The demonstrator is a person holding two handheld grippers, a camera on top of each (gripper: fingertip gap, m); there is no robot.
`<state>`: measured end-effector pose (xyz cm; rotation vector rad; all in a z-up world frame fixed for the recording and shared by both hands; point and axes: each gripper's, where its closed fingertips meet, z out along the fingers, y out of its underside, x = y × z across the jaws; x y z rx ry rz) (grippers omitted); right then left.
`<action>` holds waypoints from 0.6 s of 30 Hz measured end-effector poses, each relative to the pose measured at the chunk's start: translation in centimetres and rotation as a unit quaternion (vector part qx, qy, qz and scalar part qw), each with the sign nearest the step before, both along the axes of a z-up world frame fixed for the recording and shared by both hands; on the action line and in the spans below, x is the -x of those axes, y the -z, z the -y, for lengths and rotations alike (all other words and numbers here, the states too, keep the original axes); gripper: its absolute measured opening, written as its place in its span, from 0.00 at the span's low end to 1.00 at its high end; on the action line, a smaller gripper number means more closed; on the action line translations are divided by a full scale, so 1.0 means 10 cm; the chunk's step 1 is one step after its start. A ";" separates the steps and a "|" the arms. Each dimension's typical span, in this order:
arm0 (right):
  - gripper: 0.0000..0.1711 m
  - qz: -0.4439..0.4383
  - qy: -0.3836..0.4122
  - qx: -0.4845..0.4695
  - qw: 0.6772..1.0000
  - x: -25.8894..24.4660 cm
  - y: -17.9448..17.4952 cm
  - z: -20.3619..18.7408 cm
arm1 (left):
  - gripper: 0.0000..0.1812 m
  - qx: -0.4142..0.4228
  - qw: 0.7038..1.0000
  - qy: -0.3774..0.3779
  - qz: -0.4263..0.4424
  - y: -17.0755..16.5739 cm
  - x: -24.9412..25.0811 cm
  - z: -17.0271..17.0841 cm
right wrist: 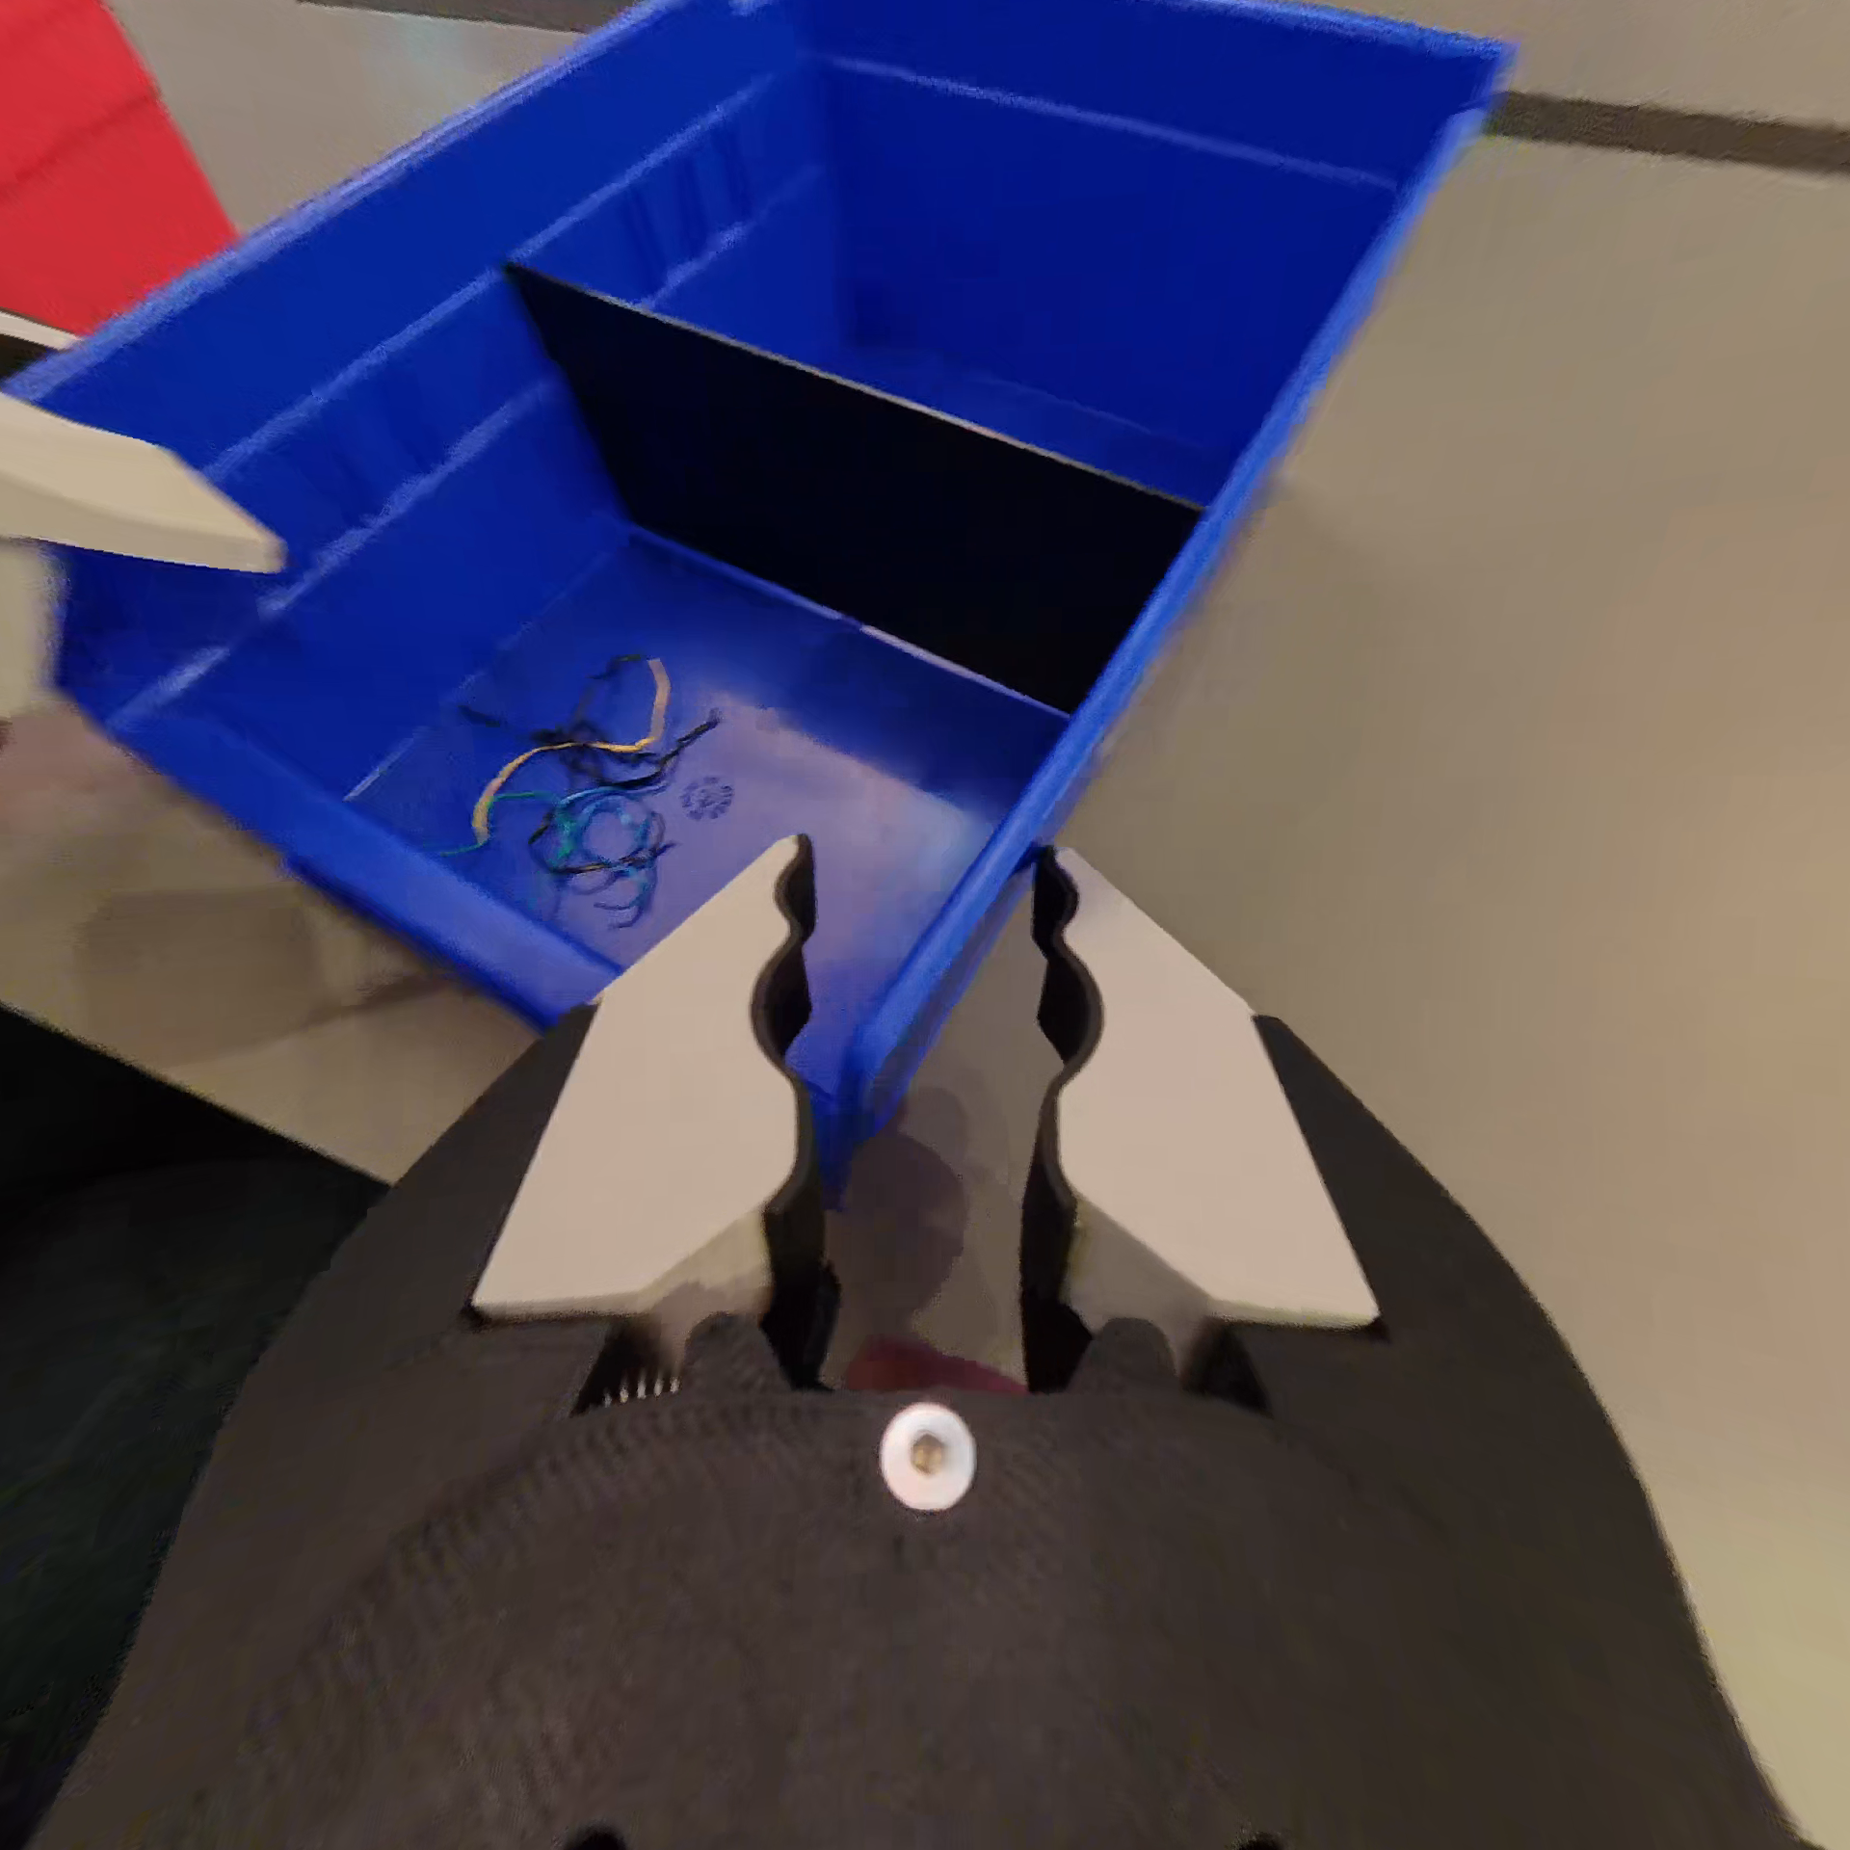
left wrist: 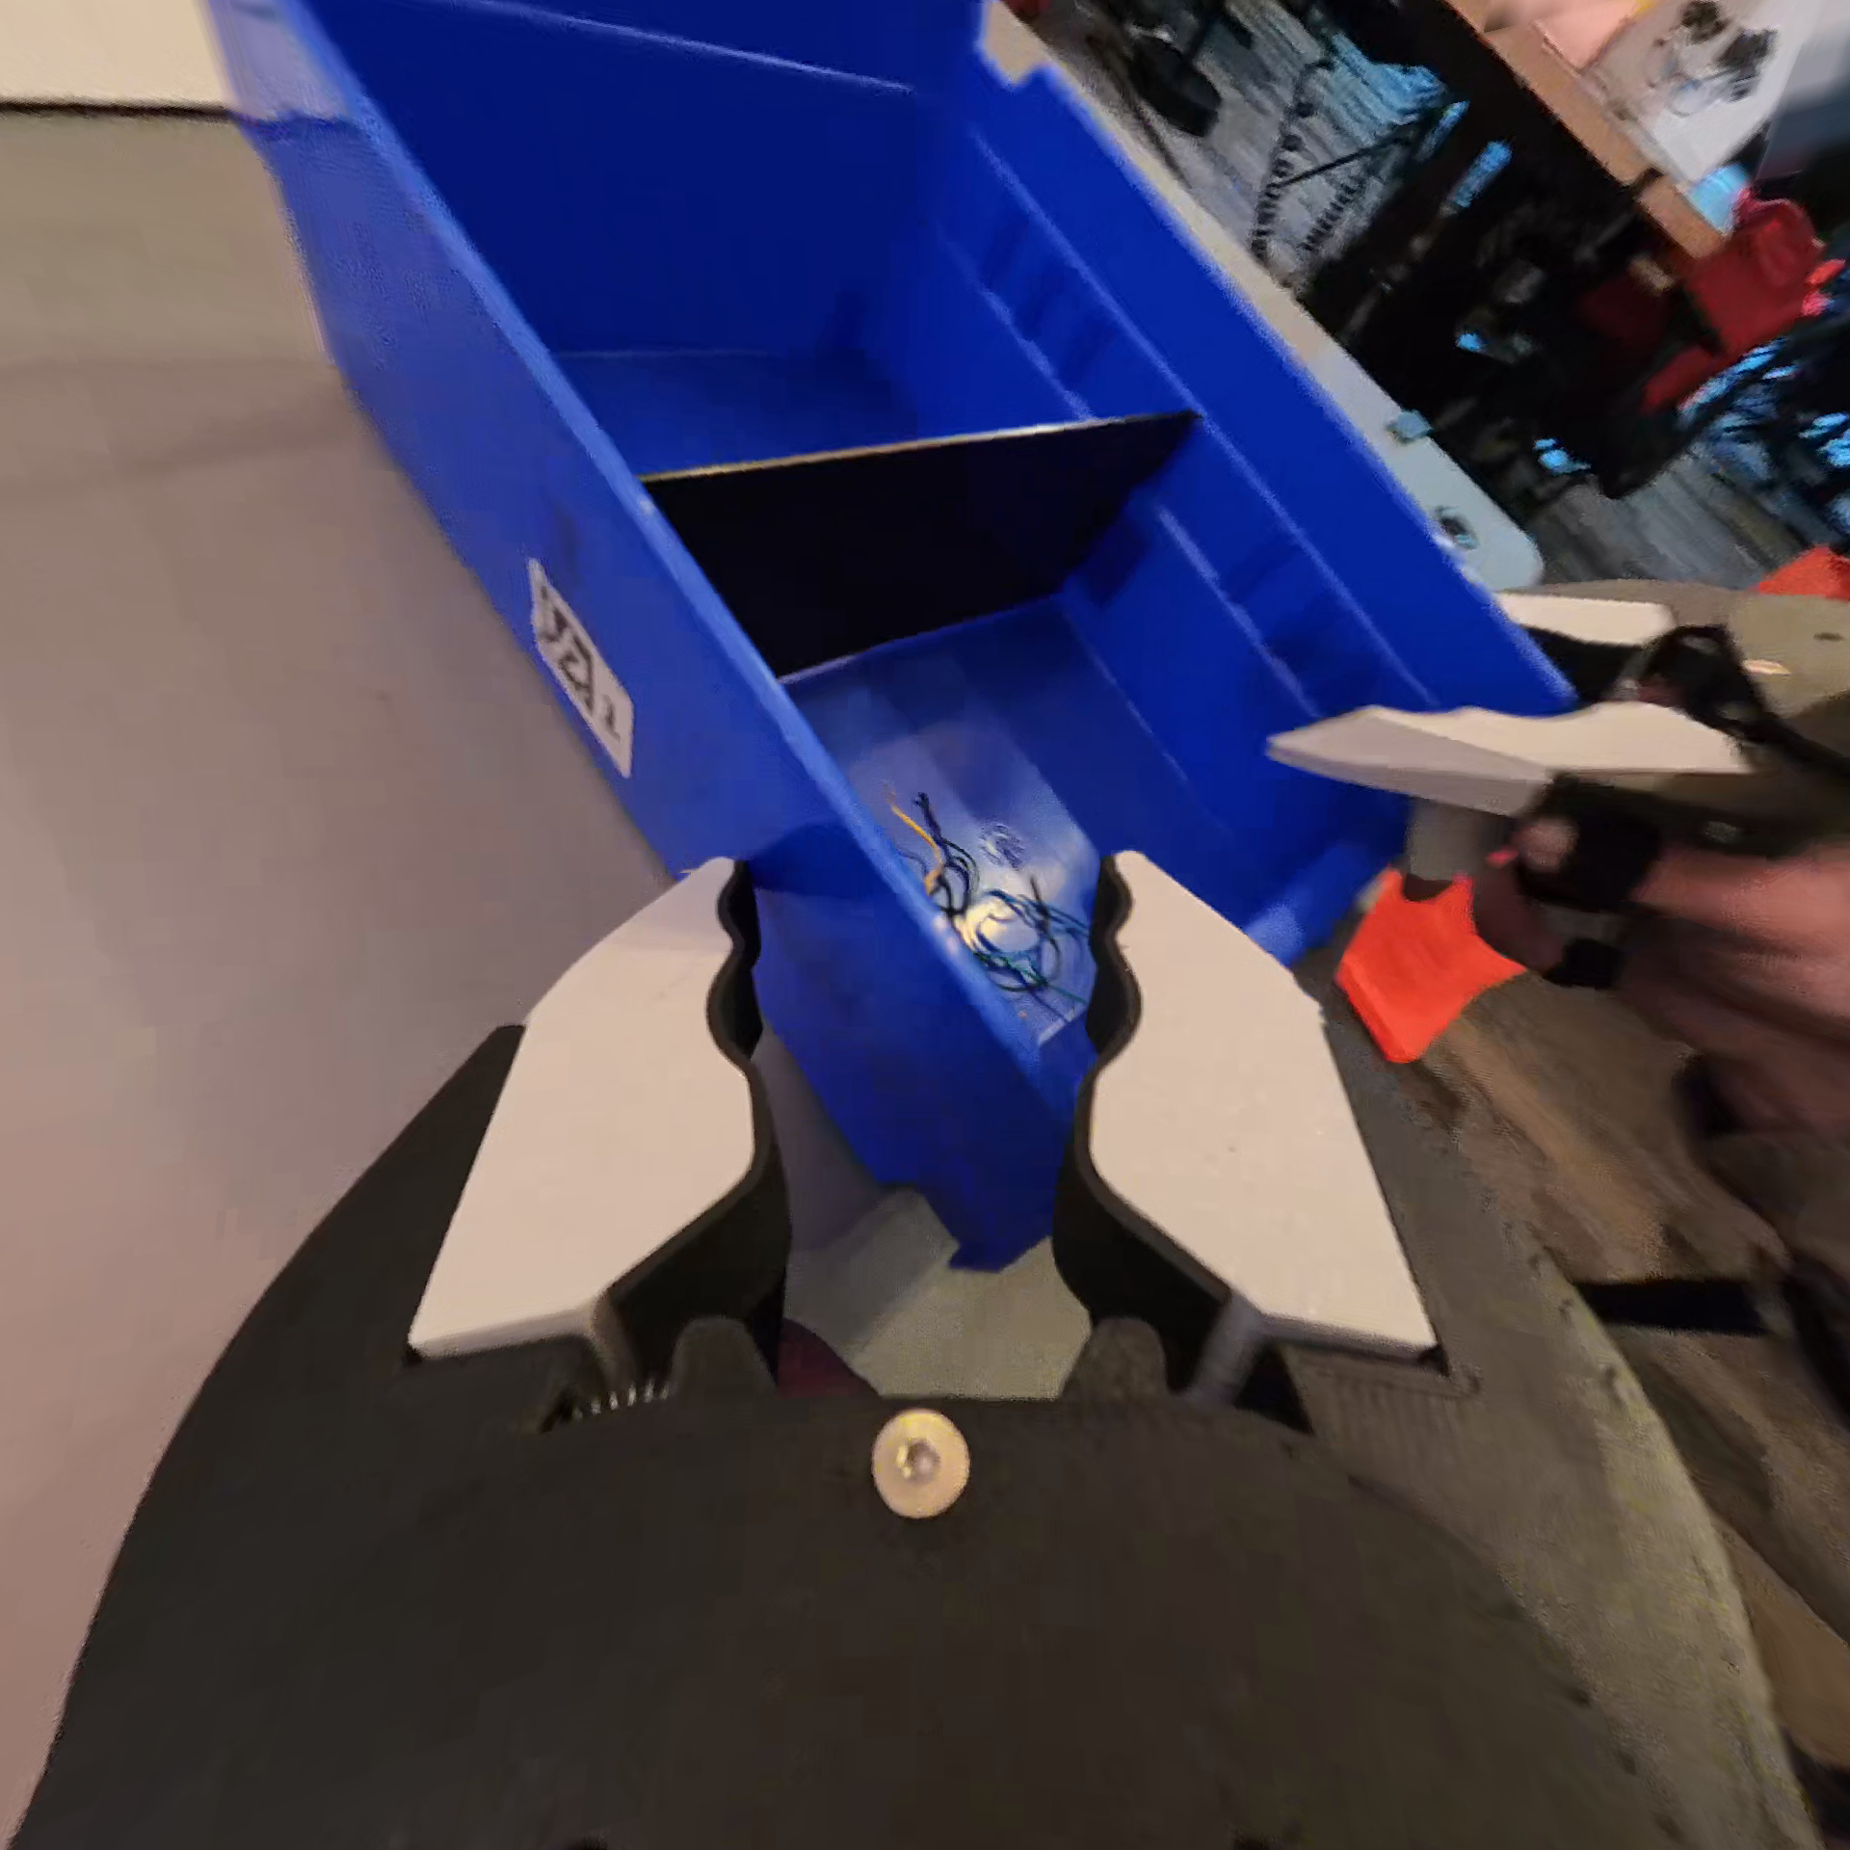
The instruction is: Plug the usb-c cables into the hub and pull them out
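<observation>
Left gripper (left wrist: 921, 871): hanging released in the lower centre of the left wrist view, grasping nothing, its jaws straddling the near corner of the blue bin (left wrist: 621, 561) with no contact showing.

Right gripper (right wrist: 921, 851): also hanging released and empty, its fingertips hovering over the bin's (right wrist: 1131, 701) near right corner; in the left wrist view it is showing at the right edge (left wrist: 1402, 691), beside the bin's right wall, a gloved hand (left wrist: 1592, 881) working its handle.

Bin: lying with its long axis running from the lower centre toward the top of each view, a black divider (right wrist: 851, 491) splitting it crosswise.

Near compartment: holding only a tangle of thin wire scraps (right wrist: 591, 791), yellow, blue, green and black.

Task's things: neither usb-c cables nor hub are showing anywhere in either view, so which way they lie from the grippers cannot be told.

Nearer arm: both grippers are sitting about equally close to the near compartment, left from the bin's left side, right from its right side.

Judgement: plugging is not yet starting; the coming move likely needs the cables and hub found first.

Blur: both views are smearing.
</observation>
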<state>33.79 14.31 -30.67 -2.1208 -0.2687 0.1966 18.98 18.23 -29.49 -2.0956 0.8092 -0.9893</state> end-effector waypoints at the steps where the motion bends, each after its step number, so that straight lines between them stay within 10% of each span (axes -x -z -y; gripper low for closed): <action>1: 0.18 0.022 0.011 -0.006 1.000 -0.09 -0.02 -0.02 | 0.34 0.012 1.000 0.012 0.014 -0.03 0.00 0.05; 10: 0.02 0.078 0.036 -0.028 0.996 -0.44 -0.07 -0.26 | 0.30 -0.165 0.985 -0.037 0.030 -0.89 0.75 0.04; 18: 0.02 0.086 0.044 -0.027 0.995 -0.65 -0.07 -0.25 | 0.29 -0.251 0.924 -0.251 -0.144 -1.18 2.94 -0.42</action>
